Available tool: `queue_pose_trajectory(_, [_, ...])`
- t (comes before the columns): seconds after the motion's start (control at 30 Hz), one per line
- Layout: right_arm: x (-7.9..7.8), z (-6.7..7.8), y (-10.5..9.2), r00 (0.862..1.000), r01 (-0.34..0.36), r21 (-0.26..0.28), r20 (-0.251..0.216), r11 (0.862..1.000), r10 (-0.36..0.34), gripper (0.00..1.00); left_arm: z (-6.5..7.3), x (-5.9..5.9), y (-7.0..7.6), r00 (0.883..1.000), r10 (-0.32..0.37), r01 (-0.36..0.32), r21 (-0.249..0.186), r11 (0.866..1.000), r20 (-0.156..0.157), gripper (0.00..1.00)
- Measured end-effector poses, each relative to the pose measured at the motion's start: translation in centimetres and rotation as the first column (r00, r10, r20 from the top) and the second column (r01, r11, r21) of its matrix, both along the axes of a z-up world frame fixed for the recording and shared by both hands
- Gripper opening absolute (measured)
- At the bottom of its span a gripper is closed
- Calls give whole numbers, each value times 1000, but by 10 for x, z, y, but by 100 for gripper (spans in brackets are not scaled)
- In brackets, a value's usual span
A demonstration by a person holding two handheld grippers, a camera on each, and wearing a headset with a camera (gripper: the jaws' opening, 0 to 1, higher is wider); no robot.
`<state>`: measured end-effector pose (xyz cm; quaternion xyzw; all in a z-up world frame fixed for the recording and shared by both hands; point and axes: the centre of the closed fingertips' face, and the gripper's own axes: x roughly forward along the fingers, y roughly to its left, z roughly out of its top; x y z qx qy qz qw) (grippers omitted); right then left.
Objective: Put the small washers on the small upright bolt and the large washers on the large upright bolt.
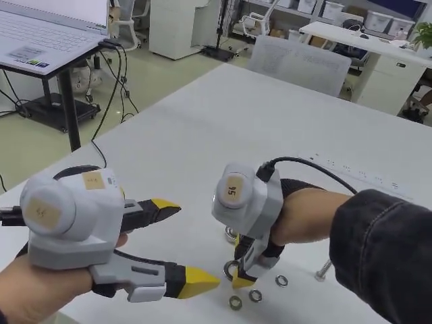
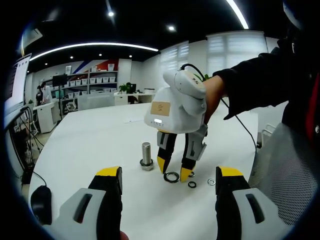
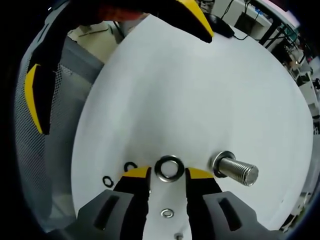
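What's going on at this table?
A person holds a gripper in each hand. The right gripper points down with its jaws either side of a large washer lying on the table beside the large bolt; whether they pinch it yet is unclear. The left gripper hovers open nearby. Small washers lie loose on the table.

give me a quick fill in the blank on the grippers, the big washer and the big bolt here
1. The right gripper points ____ at the table.
2. The large washer lies ____ that gripper's yellow tips.
3. The left gripper has its jaws ____.
4. The large bolt stands ____ on the table.
Missing words: down; between; open; upright.
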<state>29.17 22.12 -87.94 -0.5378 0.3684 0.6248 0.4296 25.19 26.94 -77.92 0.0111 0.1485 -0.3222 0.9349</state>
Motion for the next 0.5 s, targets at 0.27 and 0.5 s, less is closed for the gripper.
queue_pose_trajectory(0.27, [-1, 0, 1, 1000, -6, 0, 2, 1000, 6, 26, 0, 0, -1, 1000, -1, 1, 1, 1000, -1, 76])
queue_pose_trajectory(0.5, [0, 0, 1, 1000, -6, 3, 2, 1000, 6, 26, 0, 0, -1, 1000, -3, 3, 0, 1000, -1, 76])
